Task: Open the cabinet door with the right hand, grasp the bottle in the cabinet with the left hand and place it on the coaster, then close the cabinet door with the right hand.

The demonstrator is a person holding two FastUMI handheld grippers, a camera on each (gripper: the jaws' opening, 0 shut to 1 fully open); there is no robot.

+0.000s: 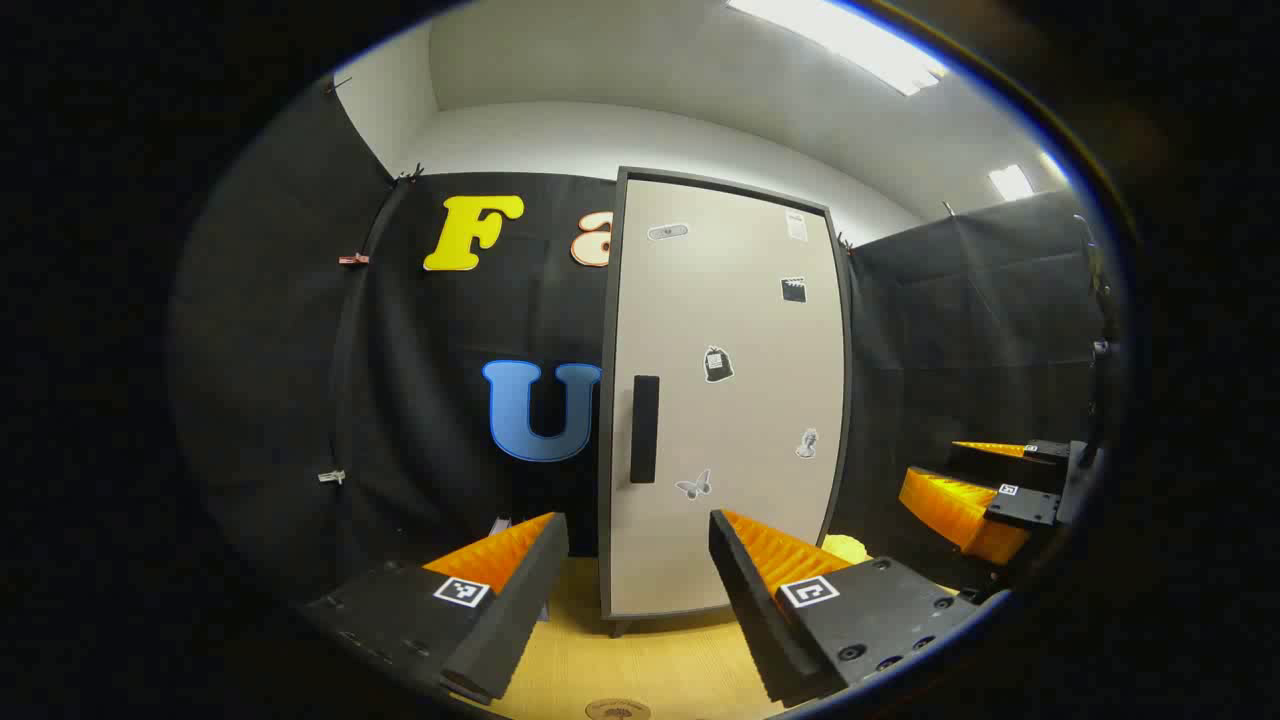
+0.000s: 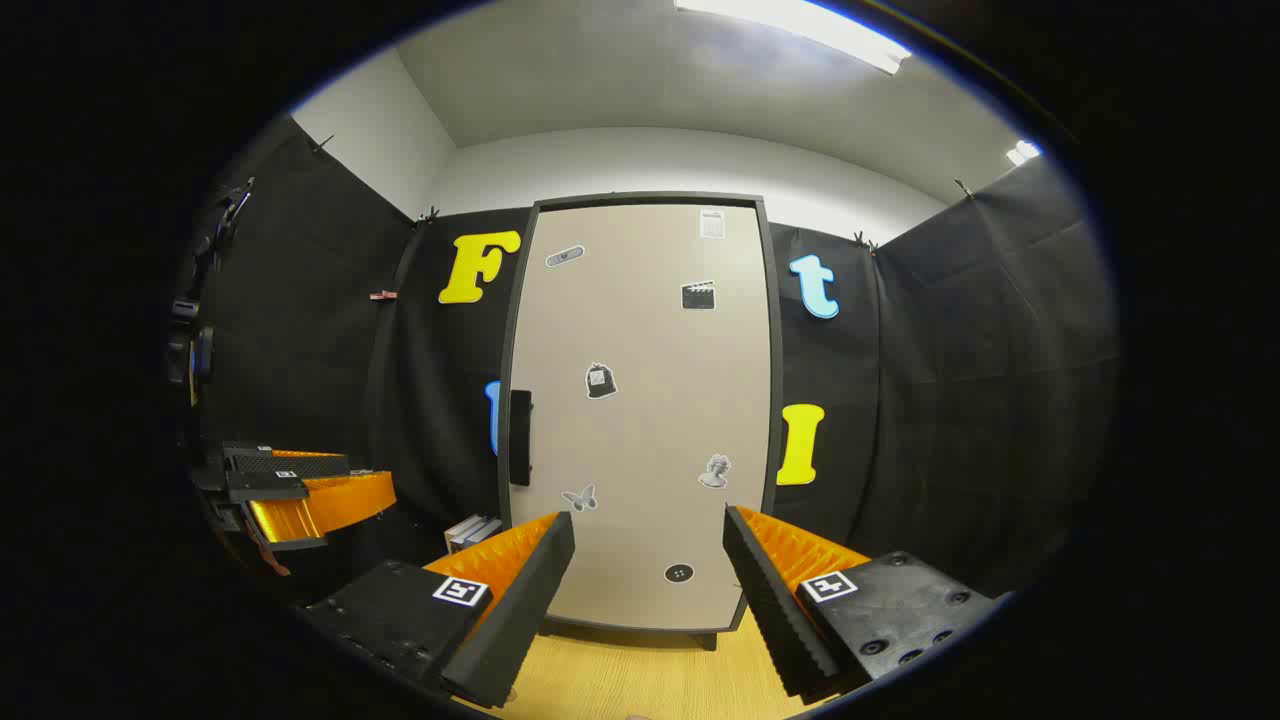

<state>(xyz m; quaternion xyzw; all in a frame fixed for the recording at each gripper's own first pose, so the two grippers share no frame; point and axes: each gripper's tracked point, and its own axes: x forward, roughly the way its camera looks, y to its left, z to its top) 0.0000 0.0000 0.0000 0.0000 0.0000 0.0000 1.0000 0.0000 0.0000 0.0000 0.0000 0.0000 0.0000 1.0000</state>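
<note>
A tall beige cabinet (image 1: 725, 400) (image 2: 640, 410) with a dark frame stands on the wooden table, its door closed and dotted with small stickers. A black vertical handle (image 1: 645, 428) (image 2: 520, 437) sits on the door's left edge. My left gripper (image 1: 635, 555) is open, a short way in front of the door near the handle. My right gripper (image 2: 648, 565) is open too, facing the door's lower middle. The right gripper (image 1: 985, 495) appears at the right of the left gripper view; the left gripper (image 2: 300, 490) appears at the left of the right gripper view. A round coaster (image 1: 617, 710) peeks in at the bottom edge.
A yellow object (image 1: 845, 547) lies on the table (image 1: 650, 665) right of the cabinet's base. Some small book-like items (image 2: 470, 530) rest left of the cabinet. Black cloth walls close the booth on the left, back and right.
</note>
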